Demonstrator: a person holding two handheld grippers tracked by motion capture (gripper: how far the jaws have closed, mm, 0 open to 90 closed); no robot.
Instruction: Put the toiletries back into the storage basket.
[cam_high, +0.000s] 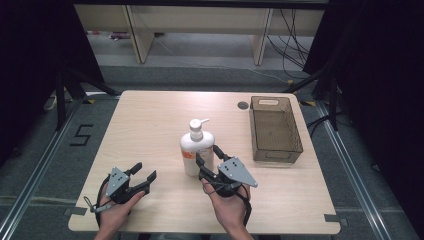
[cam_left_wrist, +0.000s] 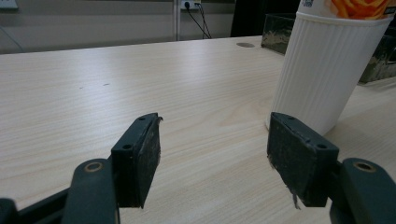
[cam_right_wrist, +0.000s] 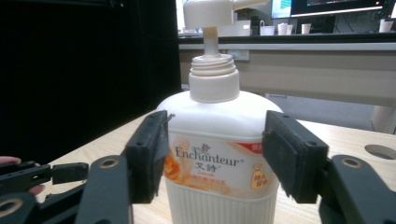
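Right tool (cam_high: 208, 155) open around pump bottle (cam_high: 196, 150) (upright, not gripped).

The pump bottle (cam_left_wrist: 327, 65) is cut off at the left gripper view's top edge.

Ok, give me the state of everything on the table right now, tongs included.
Lotion pump bottle: upright, pump head on, between the right tongs' pads, not gripped.
Plastic bin: upright, empty.
Right tongs: open around the bottle.
Left tongs: open, holding nothing.
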